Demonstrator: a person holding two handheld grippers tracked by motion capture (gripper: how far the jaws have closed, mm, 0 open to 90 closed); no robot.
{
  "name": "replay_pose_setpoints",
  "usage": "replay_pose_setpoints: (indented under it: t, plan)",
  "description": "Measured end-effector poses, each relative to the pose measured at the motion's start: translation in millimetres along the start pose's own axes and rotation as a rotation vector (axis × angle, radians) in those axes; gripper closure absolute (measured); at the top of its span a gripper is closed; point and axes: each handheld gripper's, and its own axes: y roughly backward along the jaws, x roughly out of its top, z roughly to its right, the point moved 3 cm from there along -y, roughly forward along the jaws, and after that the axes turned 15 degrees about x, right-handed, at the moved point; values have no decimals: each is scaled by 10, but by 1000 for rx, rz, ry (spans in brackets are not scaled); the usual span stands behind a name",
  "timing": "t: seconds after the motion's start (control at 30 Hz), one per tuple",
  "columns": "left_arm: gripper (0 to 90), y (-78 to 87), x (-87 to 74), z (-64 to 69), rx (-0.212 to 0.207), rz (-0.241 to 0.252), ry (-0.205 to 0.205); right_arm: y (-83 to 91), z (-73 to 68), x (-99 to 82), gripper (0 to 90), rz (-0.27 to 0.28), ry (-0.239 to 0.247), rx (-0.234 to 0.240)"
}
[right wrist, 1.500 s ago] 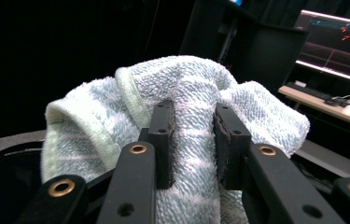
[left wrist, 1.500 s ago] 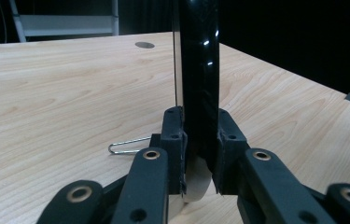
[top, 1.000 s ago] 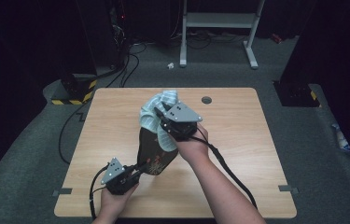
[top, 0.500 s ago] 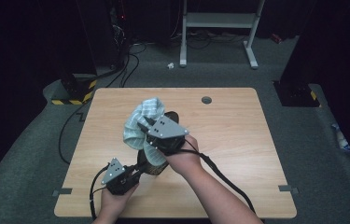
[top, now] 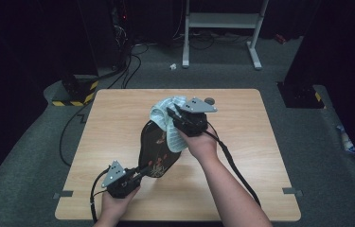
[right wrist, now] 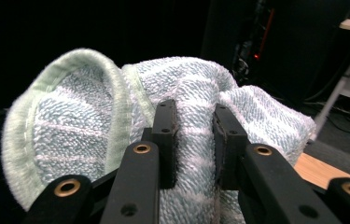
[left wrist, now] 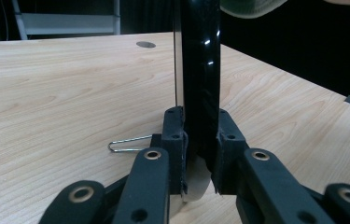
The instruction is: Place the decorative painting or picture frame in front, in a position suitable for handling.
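High view first: we have the black lacquered tray [top: 156, 149] tipped up on edge near the middle of the wooden surface [top: 260, 165]. Our left tool [top: 135, 178] is pinching the tray's near rim, pads pressed on both faces, as the left gripper view confirms [left wrist: 199, 140]. Our right tool [top: 171, 113] is pinching a bunched green-and-white towel [right wrist: 196, 98] against the tray's far upper end.

We judge the main risk to be the tray twisting or slipping out of the left tool, since the glossy rim offers little grip while the towel pushes on it. The towel could also snag and drag loose.

A paper clip [left wrist: 128, 143] lies just beside the tray's near rim. Beyond the tray stand a grey shelf frame [top: 222, 28] and cables on dark carpet.
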Motion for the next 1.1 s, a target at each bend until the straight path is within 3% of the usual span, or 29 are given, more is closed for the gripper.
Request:
replay_pose_setpoints:
  t: [0.13,0.4,0.53,0.8,0.93,1.1]
  plan:
    - [782,3,1,10,5,2,-9,31,-153,82,734,0,71,2]
    - [781,5,-4,1,6,-1,-3,-10,-820,253,735,-4,294,68]
    - [781,5,-6,-9,6,-1,-3,-50,-1015,182,735,-4,320,113]
    - [782,1,-1,4,9,2,0,-80,-1239,-69,738,-33,358,162]
    - [782,1,-2,6,10,5,-1,-88,-1273,-163,739,-38,384,155]
    - [782,-4,0,1,9,8,0,-87,-1260,-123,738,-35,415,124]
